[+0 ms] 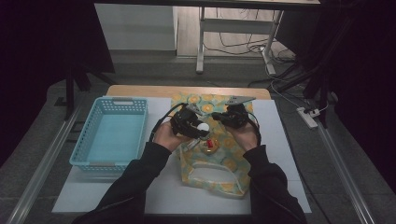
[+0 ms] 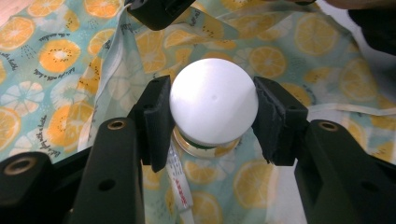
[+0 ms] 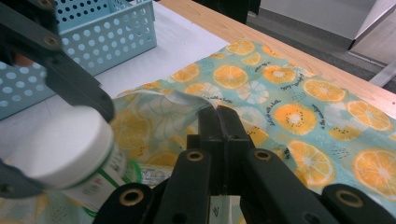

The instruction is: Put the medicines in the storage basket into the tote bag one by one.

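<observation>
In the high view, a fruit-print cloth bag [image 1: 219,158] is seen lying on the white table [image 1: 161,191], its mouth toward six o'clock, with a blue basket [image 1: 112,133] at nine o'clock of it, well apart. The left tongs [image 1: 200,129] are held above the bag with a white-capped bottle [image 1: 203,127] between them; the right tongs [image 1: 218,115] are held just beside, at two o'clock of the bottle. A small red and yellow object [image 1: 210,144] is seen at six o'clock of the bottle, too small to be identified.

In the left gripper view, the left tongs [image 2: 212,116] are seen part-way open, their pads pressed against the nine and three o'clock sides of the bottle's white cap [image 2: 213,107]. The bottle's long axis runs away from the camera, down toward the bag [image 2: 299,42].

In the right gripper view, the right tongs [image 3: 218,122] are seen closed on an edge of the bag [image 3: 187,105], which is lifted off the table. The bottle [image 3: 67,149] lies at nine o'clock of them, tilted, cap toward the camera. The bag's opening is judged to lie directly beneath the bottle, so the left hand is the nearer one for a lowering into it.
</observation>
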`<state>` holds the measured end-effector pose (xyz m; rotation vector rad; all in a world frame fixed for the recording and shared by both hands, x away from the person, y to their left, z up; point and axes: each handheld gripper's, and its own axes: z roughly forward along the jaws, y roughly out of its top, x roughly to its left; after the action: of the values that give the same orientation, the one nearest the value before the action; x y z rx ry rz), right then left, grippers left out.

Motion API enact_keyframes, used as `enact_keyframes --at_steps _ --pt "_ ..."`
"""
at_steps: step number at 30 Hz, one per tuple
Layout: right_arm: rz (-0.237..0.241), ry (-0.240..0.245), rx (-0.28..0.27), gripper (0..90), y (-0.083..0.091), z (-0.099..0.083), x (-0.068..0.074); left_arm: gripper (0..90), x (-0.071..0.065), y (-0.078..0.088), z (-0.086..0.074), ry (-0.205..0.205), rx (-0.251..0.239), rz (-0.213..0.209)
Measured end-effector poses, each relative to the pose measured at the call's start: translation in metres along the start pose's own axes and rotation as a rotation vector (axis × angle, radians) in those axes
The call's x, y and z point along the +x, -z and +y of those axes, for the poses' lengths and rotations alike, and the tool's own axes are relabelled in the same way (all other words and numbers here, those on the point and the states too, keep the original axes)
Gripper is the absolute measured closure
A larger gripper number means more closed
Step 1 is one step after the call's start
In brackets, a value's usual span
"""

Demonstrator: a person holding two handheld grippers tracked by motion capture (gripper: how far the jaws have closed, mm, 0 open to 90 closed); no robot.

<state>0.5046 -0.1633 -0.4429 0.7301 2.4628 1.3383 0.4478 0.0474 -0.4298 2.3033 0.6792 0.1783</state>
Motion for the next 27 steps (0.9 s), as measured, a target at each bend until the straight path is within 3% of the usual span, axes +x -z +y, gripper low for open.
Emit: enact_keyframes --at_steps 13,27 --pt "-0.003 -0.001 0.006 90.0 -0.002 -0.002 -0.001 50.4 0.006 -0.029 0.004 0.014 0.023 0.007" --pt "-0.002 0.003 0.014 90.0 -0.003 -0.002 0.0 50.2 0.002 -0.053 0.0 0.009 0.067 0.001"
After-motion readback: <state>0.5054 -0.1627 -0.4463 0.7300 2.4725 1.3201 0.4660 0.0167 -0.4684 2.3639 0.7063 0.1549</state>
